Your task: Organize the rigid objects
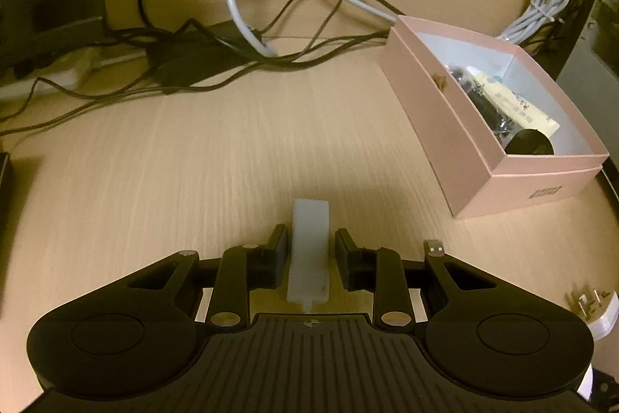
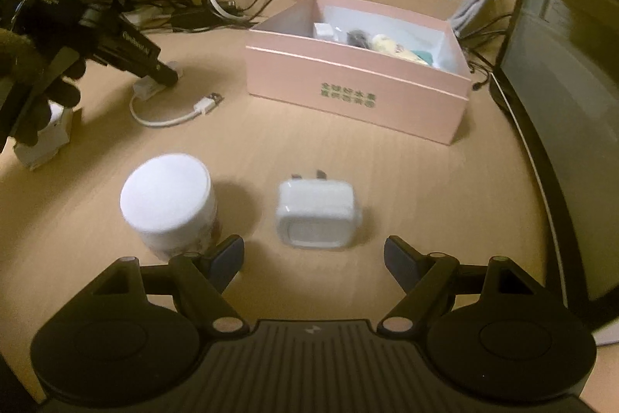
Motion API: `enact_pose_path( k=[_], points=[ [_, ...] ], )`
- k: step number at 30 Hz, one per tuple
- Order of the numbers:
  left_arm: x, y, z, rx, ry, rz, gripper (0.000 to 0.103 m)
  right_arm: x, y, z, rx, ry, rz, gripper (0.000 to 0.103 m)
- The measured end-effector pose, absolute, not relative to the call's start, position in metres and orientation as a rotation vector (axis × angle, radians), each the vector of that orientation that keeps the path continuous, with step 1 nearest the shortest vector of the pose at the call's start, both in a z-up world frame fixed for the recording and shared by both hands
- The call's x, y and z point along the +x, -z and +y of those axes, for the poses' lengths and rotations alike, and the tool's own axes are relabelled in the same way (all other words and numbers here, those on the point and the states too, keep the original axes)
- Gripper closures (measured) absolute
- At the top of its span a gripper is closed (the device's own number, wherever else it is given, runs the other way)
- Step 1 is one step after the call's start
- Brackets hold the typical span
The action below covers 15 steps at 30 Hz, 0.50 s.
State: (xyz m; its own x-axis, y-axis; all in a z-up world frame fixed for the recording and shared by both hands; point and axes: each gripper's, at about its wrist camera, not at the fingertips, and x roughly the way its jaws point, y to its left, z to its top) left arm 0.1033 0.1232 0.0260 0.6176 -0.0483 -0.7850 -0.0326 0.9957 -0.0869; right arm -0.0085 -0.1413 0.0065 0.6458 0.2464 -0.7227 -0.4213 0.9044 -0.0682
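Several items already placed in pink box [image 2: 356,91]. Left gripper [image 1: 310,250] narrowly parted, white block [image 1: 310,250] straddled, grip unclear. Right gripper [image 2: 313,254] wide open, empty; charger plug [image 2: 315,213], jar [image 2: 168,200] left outside.

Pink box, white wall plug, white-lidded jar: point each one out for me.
pink box [image 2: 348,95]: right wrist view, front wall above the green print.
white wall plug [image 2: 315,206]: right wrist view, top face of its body.
white-lidded jar [image 2: 166,190]: right wrist view, centre of the lid.

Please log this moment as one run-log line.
left tongs: open around white block | right tongs: open behind charger | pink box: partly filled
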Motion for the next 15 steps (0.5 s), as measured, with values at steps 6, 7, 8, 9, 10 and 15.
enact_pose_path(
  k=[6,7,8,9,10,15],
  points=[
    [0.08,-0.025,0.117,-0.042,0.049,0.891,0.078,0.007,-0.01,-0.135,-0.205,-0.381,0.766,0.047],
    [0.075,-0.025,0.119,-0.047,0.061,0.883,0.078,0.008,-0.012,-0.136,-0.2,-0.385,0.777,0.053],
    [0.071,-0.025,0.12,-0.055,0.073,0.875,0.078,0.008,-0.013,-0.137,-0.201,-0.387,0.786,0.056],
    [0.066,-0.025,0.121,-0.061,0.081,0.869,0.078,0.008,-0.015,-0.139,-0.197,-0.384,0.795,0.056],
    [0.062,-0.025,0.122,-0.063,0.087,0.864,0.078,0.008,-0.016,-0.143,-0.192,-0.378,0.8,0.056],
    [0.04,-0.027,0.116,-0.043,0.129,0.849,0.079,-0.003,-0.028,-0.154,-0.207,-0.378,0.804,0.056]
  ],
)
